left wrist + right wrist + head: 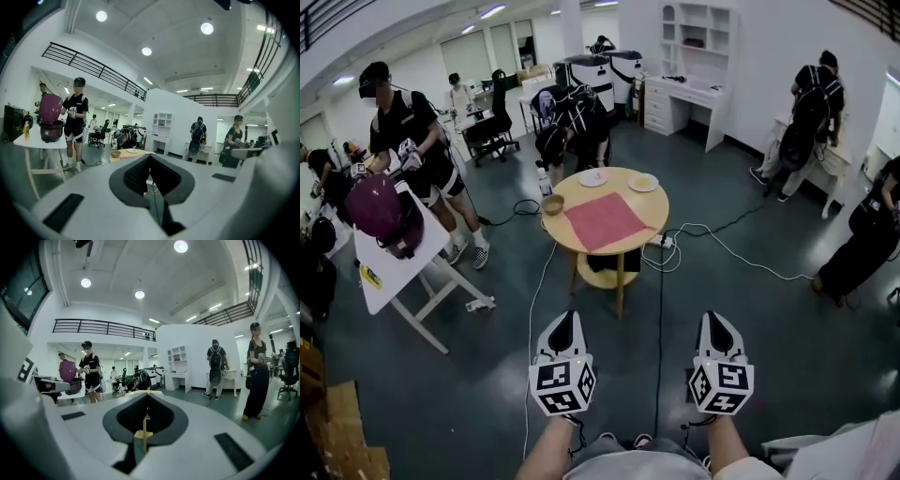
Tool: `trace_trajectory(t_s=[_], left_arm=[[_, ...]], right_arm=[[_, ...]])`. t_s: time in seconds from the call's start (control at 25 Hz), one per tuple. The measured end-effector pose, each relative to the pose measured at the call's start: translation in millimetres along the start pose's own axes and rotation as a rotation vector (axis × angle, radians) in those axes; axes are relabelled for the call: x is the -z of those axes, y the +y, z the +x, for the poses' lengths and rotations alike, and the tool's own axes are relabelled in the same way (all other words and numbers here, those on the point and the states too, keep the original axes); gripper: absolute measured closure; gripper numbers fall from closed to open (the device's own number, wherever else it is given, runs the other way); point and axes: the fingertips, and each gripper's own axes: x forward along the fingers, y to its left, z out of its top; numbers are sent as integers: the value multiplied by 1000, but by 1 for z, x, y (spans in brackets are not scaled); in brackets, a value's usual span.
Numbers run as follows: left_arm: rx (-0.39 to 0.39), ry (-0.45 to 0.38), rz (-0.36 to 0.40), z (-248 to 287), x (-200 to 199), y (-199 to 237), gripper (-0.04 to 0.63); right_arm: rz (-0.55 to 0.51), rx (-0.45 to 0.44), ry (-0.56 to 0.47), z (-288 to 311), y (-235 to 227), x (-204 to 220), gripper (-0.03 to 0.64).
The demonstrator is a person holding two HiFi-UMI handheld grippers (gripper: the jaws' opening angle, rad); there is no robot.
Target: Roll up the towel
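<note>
Since the towel [606, 221] is soft, light cloth, likely to sag and slide on the wood, I would pinch one edge at both corners, though its thickness is a guess from here. It lies flat, square and reddish pink, on the round table [657, 202] well ahead, while my left gripper [563, 324] and right gripper [713, 324] are both closed on nothing.

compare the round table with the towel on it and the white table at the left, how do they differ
The round table has a circular light-wood top; the white table has a rectangular white one. The round table carries a flat pink towel, two plates and a bowl; the white table a bulky maroon item. Both stand on the dark floor.
</note>
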Motion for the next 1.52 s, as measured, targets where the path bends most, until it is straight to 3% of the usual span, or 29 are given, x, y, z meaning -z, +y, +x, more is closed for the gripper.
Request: trace_trajectory(t_s=[0.08, 0.16, 0.24, 0.52, 0.84, 1.04, 1.52], left_arm=[[-5, -2, 4, 0, -2, 1, 598], [1, -2, 3, 0, -4, 2, 597], [12, -2, -4, -1, -4, 4, 502], [-6, -7, 7, -3, -10, 19, 380], [22, 6, 9, 1, -11, 28, 132], [8, -4, 42, 0, -16, 34, 33], [-13, 11, 20, 0, -8, 84, 11]], right_arm=[[-4, 0, -6, 1, 0, -3, 615], [-4, -8, -12, 2, 2, -5, 573], [-7, -13, -16, 3, 3, -7, 542], [3, -17, -15, 7, -2, -14, 351], [-61, -10, -21, 14, 4, -15, 146], [-68, 35, -40, 17, 2, -17, 44], [-64, 83, -27, 23, 25, -7, 29]])
